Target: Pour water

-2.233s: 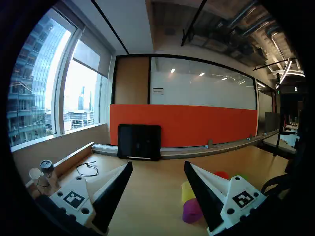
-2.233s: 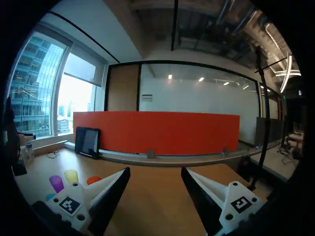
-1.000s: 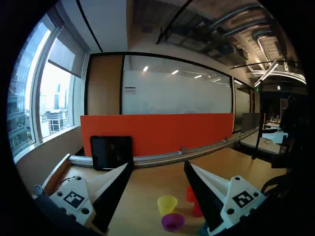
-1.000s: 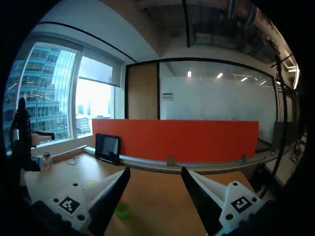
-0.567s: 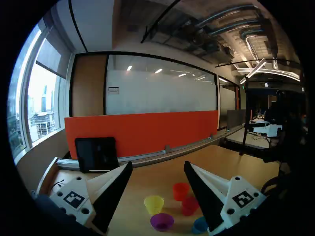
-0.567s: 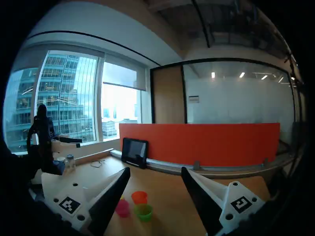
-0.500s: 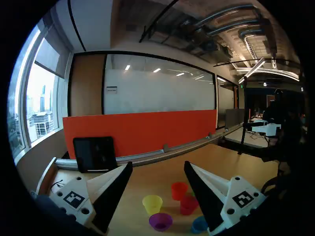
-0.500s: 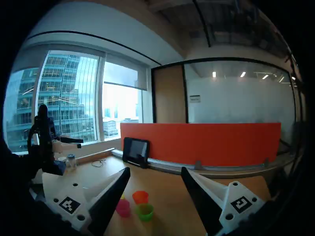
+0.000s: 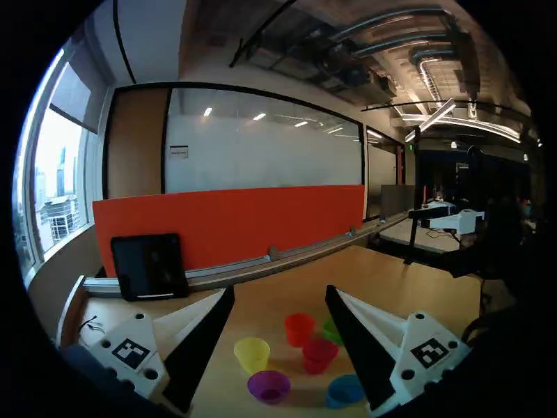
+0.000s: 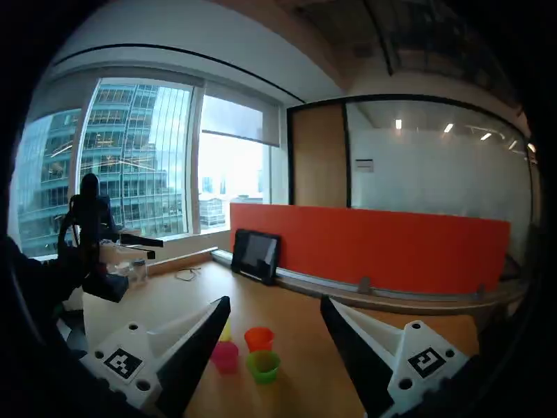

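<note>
Over the last two seconds both cameras have swung round, so the small coloured plastic cups [image 9: 319, 352], which sat at the frame edge or behind a finger, now lie low in the frame between each pair of fingers. I read that as lining up on the cups, with no pouring begun. In the left gripper view a black tablet [image 9: 150, 266] leans on the orange partition panel [image 9: 230, 223] at middle left. The left gripper [image 9: 277, 289] has its fingers spread wide with nothing between them. On the pale wooden bench [image 9: 390, 279], lower centre, stand six cups, one of each colour: the yellow cup [image 9: 252, 353], purple cup [image 9: 269, 385], orange cup [image 9: 299, 327], pinkish-red cup [image 9: 319, 355], green cup [image 9: 332, 329] half hidden behind, and blue cup [image 9: 344, 390] against the right finger's edge. In the right gripper view one small clear bottle [image 10: 137, 270] stands at middle left on the bench by the tall window [image 10: 139, 167]. Whether it holds water I cannot tell. It stands well apart from the cups, so it probably has to be fetched first. The right gripper [image 10: 273, 299] is likewise wide open and empty. Four of the cups can be counted here: yellow as a sliver, pinkish-red, orange and green.
</note>
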`<act>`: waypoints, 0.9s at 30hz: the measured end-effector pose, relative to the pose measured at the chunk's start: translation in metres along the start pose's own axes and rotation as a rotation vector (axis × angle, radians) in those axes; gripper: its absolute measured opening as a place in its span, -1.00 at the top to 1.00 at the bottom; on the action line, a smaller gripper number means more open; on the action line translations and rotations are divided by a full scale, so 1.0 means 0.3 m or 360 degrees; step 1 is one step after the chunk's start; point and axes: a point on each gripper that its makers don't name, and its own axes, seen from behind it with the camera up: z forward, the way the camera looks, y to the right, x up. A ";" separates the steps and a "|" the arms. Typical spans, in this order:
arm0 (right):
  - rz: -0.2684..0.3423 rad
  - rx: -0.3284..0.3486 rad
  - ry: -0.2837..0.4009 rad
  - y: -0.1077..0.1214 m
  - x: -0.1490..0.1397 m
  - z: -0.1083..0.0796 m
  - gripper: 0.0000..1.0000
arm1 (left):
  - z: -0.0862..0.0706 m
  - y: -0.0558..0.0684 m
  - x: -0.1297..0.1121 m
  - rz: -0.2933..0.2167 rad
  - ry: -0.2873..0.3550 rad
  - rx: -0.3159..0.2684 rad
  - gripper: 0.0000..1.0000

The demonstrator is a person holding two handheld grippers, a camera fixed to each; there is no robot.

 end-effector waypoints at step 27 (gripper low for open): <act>-0.0086 0.0172 -0.0215 -0.028 -0.161 0.062 -1.00 | 0.031 0.159 -0.220 0.0093 -0.0158 -0.0283 -0.95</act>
